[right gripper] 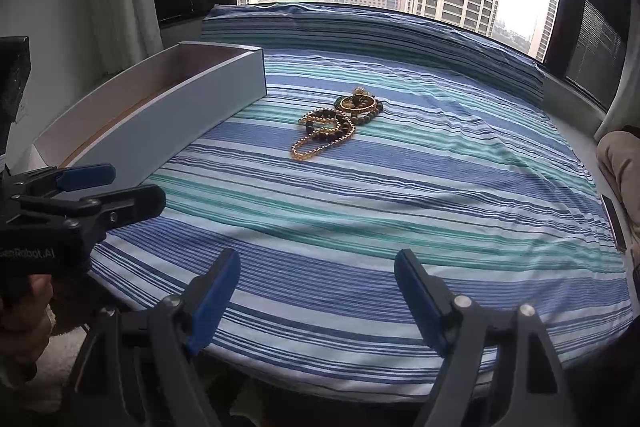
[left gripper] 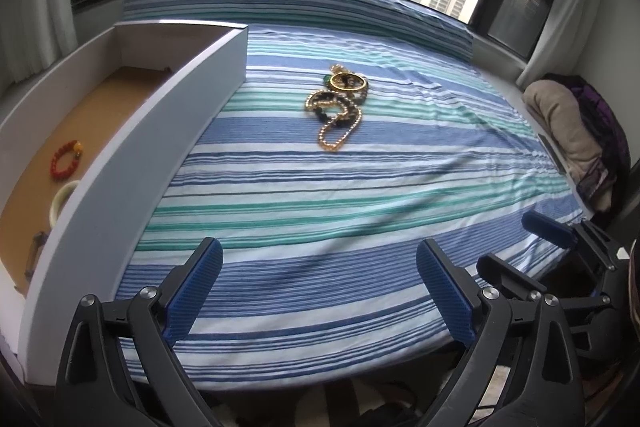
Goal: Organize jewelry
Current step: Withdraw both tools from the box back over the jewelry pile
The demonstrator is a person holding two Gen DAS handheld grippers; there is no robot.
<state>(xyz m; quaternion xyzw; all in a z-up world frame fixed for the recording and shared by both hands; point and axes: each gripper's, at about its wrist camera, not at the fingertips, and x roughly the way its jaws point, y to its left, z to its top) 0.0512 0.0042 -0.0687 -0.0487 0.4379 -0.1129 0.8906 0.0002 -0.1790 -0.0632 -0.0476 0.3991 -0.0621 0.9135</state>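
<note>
Presently, a tangled pile of gold chains, dark beads and a gold bangle (left gripper: 338, 105) is lying mid-way across the blue, teal and white striped bedsheet (left gripper: 360, 195), well apart from both tools. Left hand-held gripper (left gripper: 318, 291) is hovering with jaws wide, nothing between them; right hand-held gripper (right gripper: 318, 301) is likewise standing wide and empty. A long white drawer tray with brown floor (left gripper: 132, 163) is sitting at the left, containing a red bead bracelet (left gripper: 66, 159) and a pale ring-shaped bangle (left gripper: 63, 201).
</note>
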